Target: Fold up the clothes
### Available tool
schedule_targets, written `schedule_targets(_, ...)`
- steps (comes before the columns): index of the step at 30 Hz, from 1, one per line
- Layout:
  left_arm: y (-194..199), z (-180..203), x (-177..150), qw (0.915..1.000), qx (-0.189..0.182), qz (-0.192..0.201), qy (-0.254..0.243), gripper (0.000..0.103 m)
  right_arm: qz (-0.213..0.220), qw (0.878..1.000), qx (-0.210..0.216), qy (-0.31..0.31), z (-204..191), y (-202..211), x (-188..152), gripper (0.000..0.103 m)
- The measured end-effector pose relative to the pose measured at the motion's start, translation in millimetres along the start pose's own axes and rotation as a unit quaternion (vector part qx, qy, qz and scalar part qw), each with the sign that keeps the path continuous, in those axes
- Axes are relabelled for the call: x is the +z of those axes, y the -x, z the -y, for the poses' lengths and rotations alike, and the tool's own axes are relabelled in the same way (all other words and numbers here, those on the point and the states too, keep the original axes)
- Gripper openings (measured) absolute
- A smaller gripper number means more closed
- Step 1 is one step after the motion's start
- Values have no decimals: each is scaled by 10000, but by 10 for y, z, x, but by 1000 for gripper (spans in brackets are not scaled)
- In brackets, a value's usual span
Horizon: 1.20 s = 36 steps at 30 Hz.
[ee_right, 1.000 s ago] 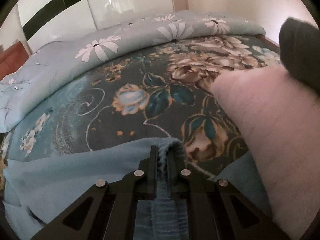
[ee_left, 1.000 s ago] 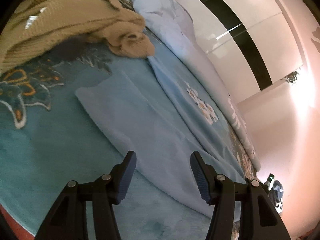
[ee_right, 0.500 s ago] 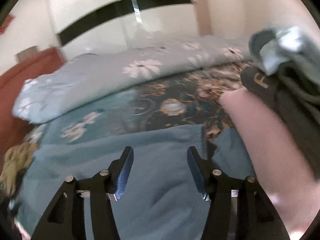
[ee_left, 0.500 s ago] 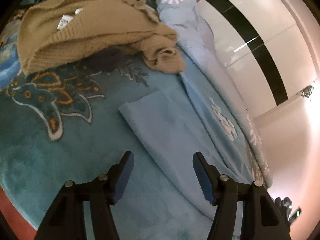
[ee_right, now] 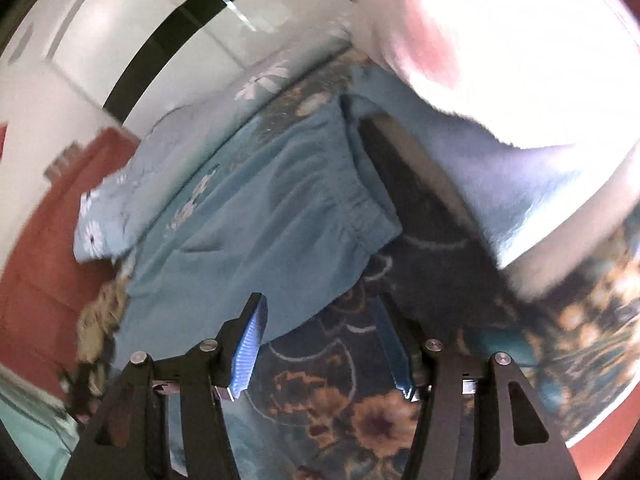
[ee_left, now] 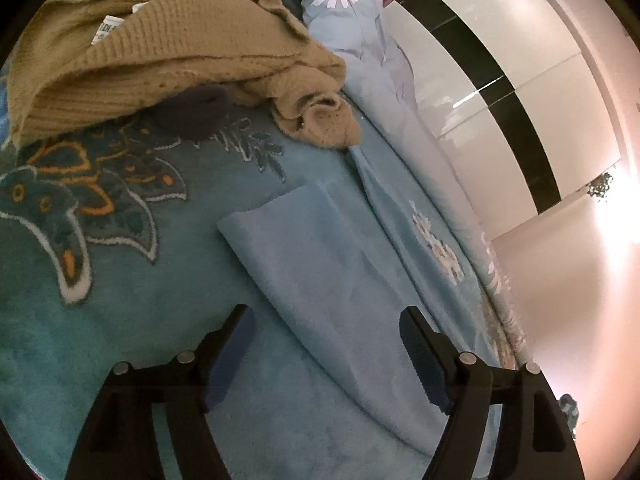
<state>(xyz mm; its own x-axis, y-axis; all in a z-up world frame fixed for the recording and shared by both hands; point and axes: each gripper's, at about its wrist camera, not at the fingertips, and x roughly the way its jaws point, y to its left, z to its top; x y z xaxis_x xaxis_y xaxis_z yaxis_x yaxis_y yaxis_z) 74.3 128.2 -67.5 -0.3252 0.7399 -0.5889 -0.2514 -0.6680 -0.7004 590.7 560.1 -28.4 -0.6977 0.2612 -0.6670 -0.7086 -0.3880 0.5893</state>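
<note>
On the bed, over at the left side, a tan knitted sweater (ee_left: 168, 44) lies heaped on the teal patterned blanket (ee_left: 80, 280), not yet dealt with; just in front of it the left gripper (ee_left: 324, 352) hovers with its fingers wide apart and nothing between them, as it did a second ago, though it has drawn back and the light blue garment (ee_left: 320, 264) now shows its folded end lying flat and narrow on the blanket; beyond it runs the daisy-print duvet (ee_left: 384, 92) along the white wardrobe (ee_left: 500, 40); further right, the real change: the right gripper (ee_right: 320, 344), which a second ago was pinched on the garment's bunched edge, now has its fingers spread and empty and has swung away, blurred, over the dark floral blanket (ee_right: 380, 412); the garment (ee_right: 256, 224) lies released beyond it, its gathered waistband end flat on the bed; a pale, overexposed mass (ee_right: 500, 60) fills the upper right, too blurred to name; my reading is that one fold is laid down and let go, and another fold or a tidy-up may follow, with the sweater still to come.
</note>
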Motion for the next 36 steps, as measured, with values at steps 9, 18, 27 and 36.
schedule_targets(9,-60,-42,153,9998,122,168,24,79,205,9956,638,-650,-6,-280,10,59)
schedule_targets(18,-62,-90,155,9982,245,530,153,51,87,9896,922,-1102,67,-443,-33,9)
schedule_targets(27,46,-146,208,9963,438,667,313,3,373,9897,1005,-948,13,-141,95,4)
schedule_targets(36,423,125,291,9944,-37,1044,134,2,535,9893,1242,-545,-115,245,162,4)
